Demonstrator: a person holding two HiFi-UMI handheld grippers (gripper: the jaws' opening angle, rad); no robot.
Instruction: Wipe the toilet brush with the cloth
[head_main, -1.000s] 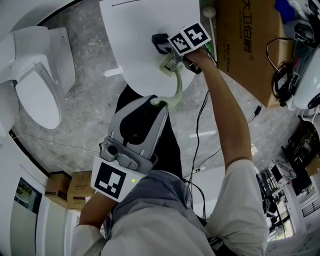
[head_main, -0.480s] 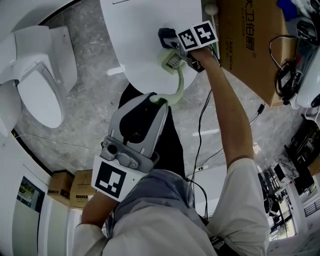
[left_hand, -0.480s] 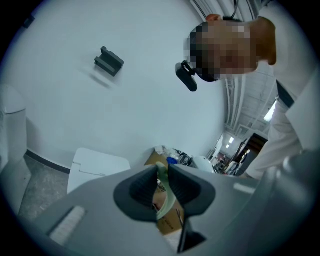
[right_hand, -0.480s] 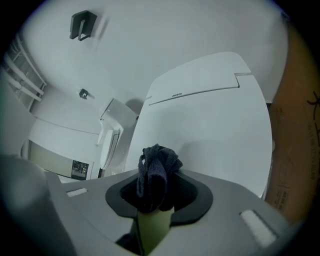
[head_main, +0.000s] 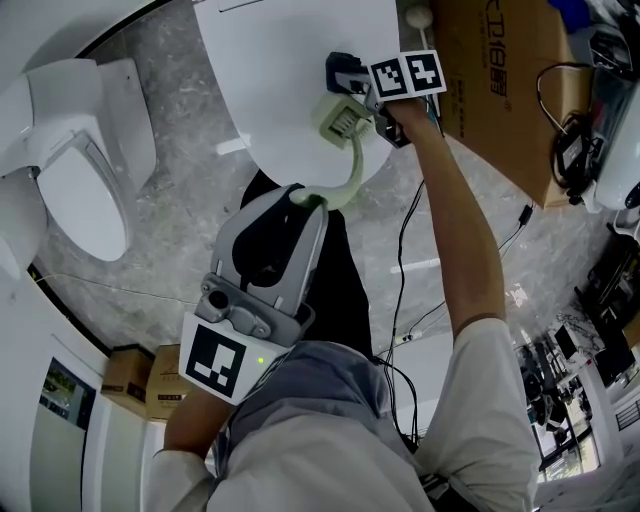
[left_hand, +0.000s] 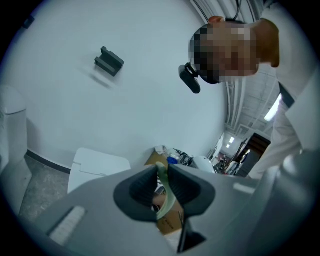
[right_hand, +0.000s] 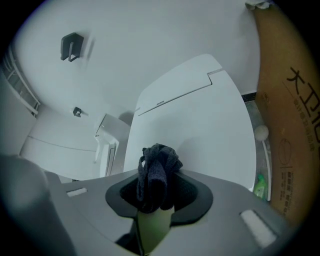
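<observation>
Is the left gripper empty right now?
No, the left gripper has its jaws closed on the pale green toilet brush handle.

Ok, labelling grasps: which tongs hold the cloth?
The right tongs, shut on the dark cloth; the left tongs instead pinch the pale green toilet brush handle.

Your left gripper (head_main: 300, 200) sits just off the near edge of the lid (head_main: 280, 70), jaws closed on the handle end of the brush (head_main: 352, 165). From there the brush runs forward over the lid to your right gripper (head_main: 352, 88), whose jaws pinch the cloth (right_hand: 157, 172) against its head end. A box (head_main: 500, 90) stands on the floor (head_main: 190, 220) just right of the lid. A toilet (head_main: 70, 170) is well off to the left. Small boxes (head_main: 135, 380) lie by your left arm, and cables (head_main: 405, 270) lie to your right.
</observation>
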